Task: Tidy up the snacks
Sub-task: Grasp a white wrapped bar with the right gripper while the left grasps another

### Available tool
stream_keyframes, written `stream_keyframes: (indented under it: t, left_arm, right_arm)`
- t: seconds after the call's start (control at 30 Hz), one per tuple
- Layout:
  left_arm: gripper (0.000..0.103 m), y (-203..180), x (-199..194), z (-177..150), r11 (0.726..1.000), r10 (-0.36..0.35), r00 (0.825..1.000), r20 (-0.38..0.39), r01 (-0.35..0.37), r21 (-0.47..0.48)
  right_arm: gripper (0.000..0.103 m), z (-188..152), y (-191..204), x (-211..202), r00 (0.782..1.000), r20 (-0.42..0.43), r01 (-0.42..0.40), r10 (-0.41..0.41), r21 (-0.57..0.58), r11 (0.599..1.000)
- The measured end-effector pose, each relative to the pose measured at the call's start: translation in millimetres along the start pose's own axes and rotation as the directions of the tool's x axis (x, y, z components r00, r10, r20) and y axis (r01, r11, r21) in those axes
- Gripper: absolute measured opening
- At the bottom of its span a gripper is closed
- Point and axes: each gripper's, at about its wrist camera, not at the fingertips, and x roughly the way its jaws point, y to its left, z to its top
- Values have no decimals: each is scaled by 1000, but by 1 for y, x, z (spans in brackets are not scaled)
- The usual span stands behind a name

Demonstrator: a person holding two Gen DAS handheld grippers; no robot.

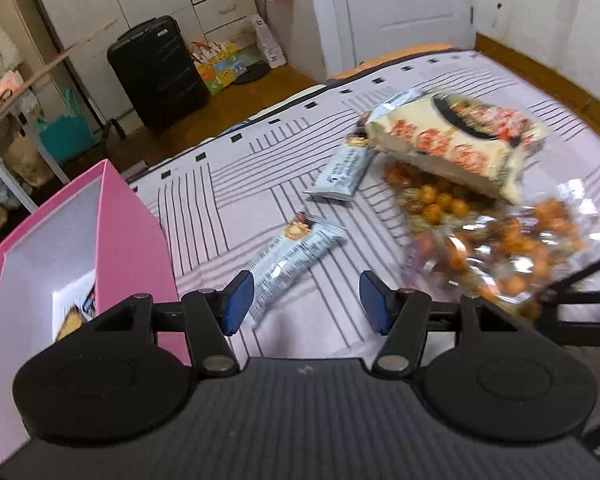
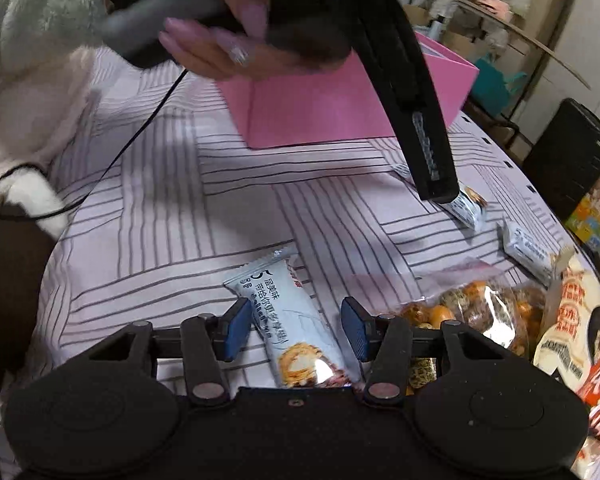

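Note:
My left gripper (image 1: pixel 307 300) is open above the striped bed sheet, with a pale blue snack bar (image 1: pixel 292 258) lying just ahead by its left finger. A second bar (image 1: pixel 340 176) lies farther off. A cream snack bag (image 1: pixel 456 140) lies over a clear bag of orange balls (image 1: pixel 496 240). A pink box (image 1: pixel 132 236) stands at the left with packets inside. My right gripper (image 2: pixel 293 328) is open, with a snack bar (image 2: pixel 300 332) lying between its fingers on the sheet. The other gripper (image 2: pixel 420 120) hangs over the sheet in the right wrist view, near two bars (image 2: pixel 470 208) (image 2: pixel 530 250).
The pink box (image 2: pixel 340 100) stands at the far side in the right wrist view. The clear bag (image 2: pixel 480 312) and cream bag (image 2: pixel 580 340) lie to the right. A black suitcase (image 1: pixel 158 72) and cupboards stand beyond the bed. A fleece blanket (image 2: pixel 32 40) and a black cable lie left.

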Motion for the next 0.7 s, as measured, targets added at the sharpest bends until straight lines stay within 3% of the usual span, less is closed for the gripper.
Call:
stream_keyframes:
  t: [0.1,0.2,0.27,0.4,0.5,0.53,0.63,0.7]
  left_arm:
    - [58,0,23,3,1000,18,1000,-11,-18,0]
    - [58,2,49,8,999,37,996,-81,-38,-7]
    - [61,5,62,10,999,45,992,-120,-46,-6]
    - [61,7,66,16,998,52,990,-132,-55,-18]
    - [59,9,69,16,998,60,990,-126,-64,-30]
    - [57,9,70,16,997,63,990,-123,-68,-38]
    - [38,7,69,16,993,108,987,-116,-112,-27]
    - [34,8,66,17,992,117,985,-130,-123,-37]
  right_arm:
    - [36,-1,-4,1,1000,16,-4,3,82,997]
    - [34,-3,-11,2,999,30,6,-12,199,980]
    - [33,-5,-15,2,999,31,32,-43,287,957]
    - [34,-9,-21,4,998,28,37,-56,463,886]
    - [34,-11,-18,6,996,33,57,-88,531,846]
    - [33,-12,-15,6,994,36,67,-104,547,835]
    - [31,-15,-11,3,989,48,85,-142,600,796]
    - [31,-16,-9,1,987,59,77,-150,644,761]
